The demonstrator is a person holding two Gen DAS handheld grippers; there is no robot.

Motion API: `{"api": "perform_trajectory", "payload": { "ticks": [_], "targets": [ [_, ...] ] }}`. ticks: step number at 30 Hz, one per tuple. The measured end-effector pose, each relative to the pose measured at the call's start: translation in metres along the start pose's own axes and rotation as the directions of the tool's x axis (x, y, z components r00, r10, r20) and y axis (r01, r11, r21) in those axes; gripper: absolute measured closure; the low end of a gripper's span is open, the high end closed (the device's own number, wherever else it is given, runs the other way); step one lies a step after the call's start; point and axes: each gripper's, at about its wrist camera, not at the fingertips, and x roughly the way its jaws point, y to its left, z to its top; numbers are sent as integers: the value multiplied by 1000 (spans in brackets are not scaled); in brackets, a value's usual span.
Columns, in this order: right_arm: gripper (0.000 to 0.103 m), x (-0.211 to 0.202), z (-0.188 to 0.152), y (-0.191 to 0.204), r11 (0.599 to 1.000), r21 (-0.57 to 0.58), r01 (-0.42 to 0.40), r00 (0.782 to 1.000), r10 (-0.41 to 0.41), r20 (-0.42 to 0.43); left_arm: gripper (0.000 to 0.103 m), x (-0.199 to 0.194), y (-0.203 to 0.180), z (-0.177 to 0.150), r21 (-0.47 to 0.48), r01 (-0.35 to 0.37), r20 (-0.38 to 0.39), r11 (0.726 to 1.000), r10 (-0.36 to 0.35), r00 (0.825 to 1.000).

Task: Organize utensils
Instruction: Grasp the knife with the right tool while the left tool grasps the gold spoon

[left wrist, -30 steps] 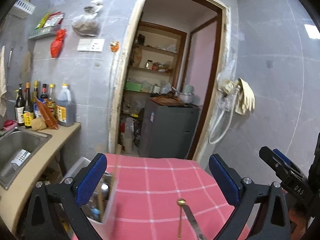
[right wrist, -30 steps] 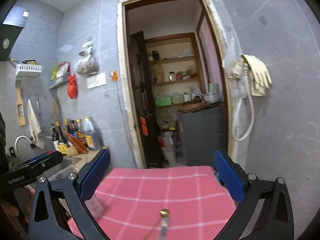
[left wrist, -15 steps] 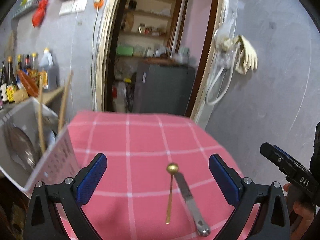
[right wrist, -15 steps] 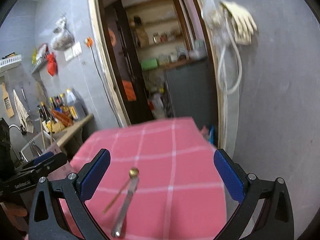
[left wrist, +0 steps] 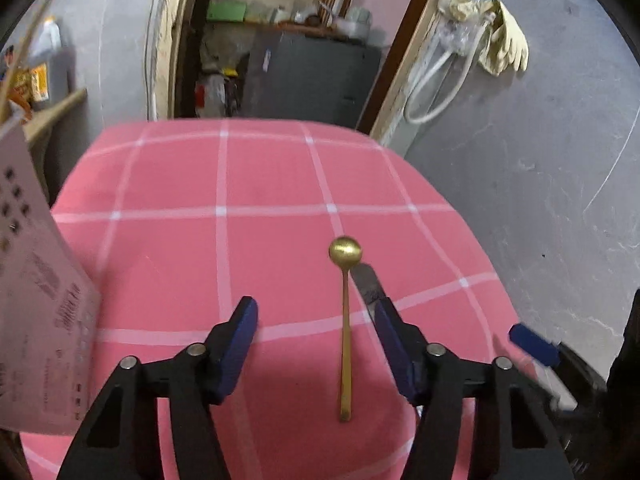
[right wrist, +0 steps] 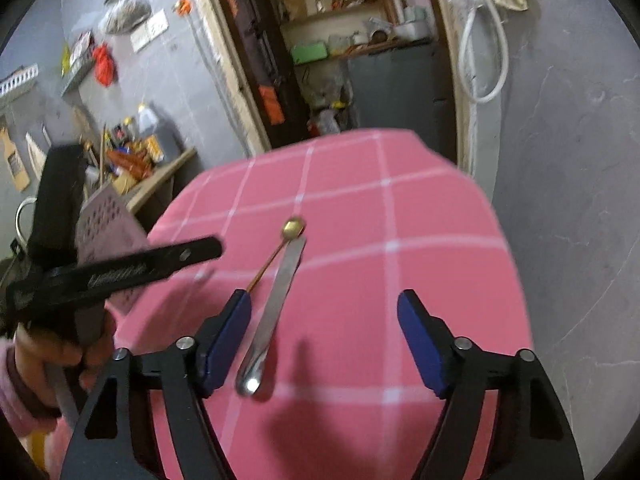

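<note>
The left gripper (left wrist: 316, 320) hangs low over the pink checked tablecloth (left wrist: 272, 184), its blue-padded jaws about half apart after just closing in from their widest; the gold spoon (left wrist: 345, 320) lies on the cloth between them, nearer the right-hand pad, and neither pad presses on it. The spoon points away from the camera, its round bowl at the far end and its thin handle running back toward the gripper. Just to its right lies the steel knife (left wrist: 366, 280), whose near part is hidden behind the gripper's right finger. The right gripper (right wrist: 324, 312) is also part-way apart, its jaws having just narrowed too; in its own view the knife (right wrist: 276, 300) lies flat on the cloth between the pads, close to the left one, with its rounded handle end nearest the camera, and nothing is clamped. The spoon (right wrist: 280, 244) there angles off to the left of the knife, the two almost meeting at their far ends. At the left edge of the cloth stands a pale perforated utensil holder (left wrist: 36, 288). A hand (right wrist: 52, 356) in a pink sleeve holds the left gripper's handle. Beyond the table are grey tiled walls, an open doorway with shelves, and pale rubber gloves (left wrist: 502, 48) hanging on the wall.
</note>
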Motion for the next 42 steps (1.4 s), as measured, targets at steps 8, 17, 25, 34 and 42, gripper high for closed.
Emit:
{"api": "perform_trajectory", "payload": {
  "ticks": [8, 17, 25, 34, 42],
  "targets": [
    [53, 25, -12, 32, 998, -62, -15, 994, 9, -106, 56, 20, 12, -1, -37, 51, -76, 998, -54, 996],
    [83, 41, -12, 52, 979, -159, 125, 976, -150, -155, 68, 32, 13, 2, -60, 103, -126, 993, -110, 986],
    [91, 31, -11, 40, 975, -158, 158, 969, -184, -167, 73, 41, -15, 5, 82, 47, -189, 996, -31, 982],
    [94, 13, -19, 20, 982, -75, 175, 966, -186, -180, 98, 44, -26, 12, 149, -40, -257, 988, 78, 963],
    [100, -2, -40, 3, 989, 29, 145, 963, -134, -235, 98, 16, -25, -20, 59, 59, -355, 996, -34, 934]
  ]
}}
